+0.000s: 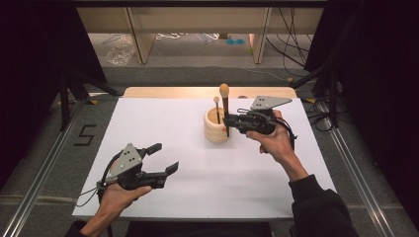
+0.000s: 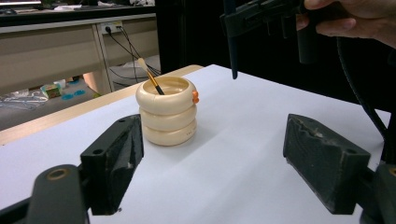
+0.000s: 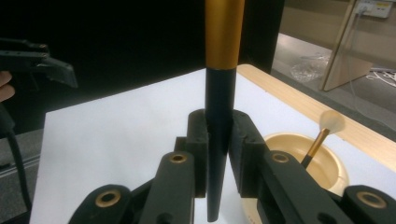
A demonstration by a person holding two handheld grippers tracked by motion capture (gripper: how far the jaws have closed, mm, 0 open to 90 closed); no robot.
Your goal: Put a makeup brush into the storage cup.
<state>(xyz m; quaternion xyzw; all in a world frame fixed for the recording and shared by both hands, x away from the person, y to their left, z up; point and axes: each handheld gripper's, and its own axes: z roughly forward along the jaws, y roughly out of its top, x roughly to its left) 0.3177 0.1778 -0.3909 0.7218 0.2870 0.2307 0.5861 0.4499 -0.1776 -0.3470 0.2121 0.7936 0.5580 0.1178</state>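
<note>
The right tongs are clenched on a brush — a large one with a dark tapered handle, a gold ferrule and a tan head. In the right gripper view the handle stands upright between the two pads, pinched near its lower end, with its pointed tip hanging free below them. In the high view the brush stands nearly vertical just beside the right rim of the holder, a cream ribbed cup near the middle of the white counter; its tip is off the counter. A smaller brush leans inside the cup, head up; the left gripper view shows it slanting out of the cup's mouth. The left tongs are released — their jaws stand wide apart with nothing between them. They hover low over the near left part of the counter, well apart from the cup and from the held brush, pointing towards both. In the left gripper view the right tongs hang above and to the right of the cup, the dark handle pointing down from them.
</note>
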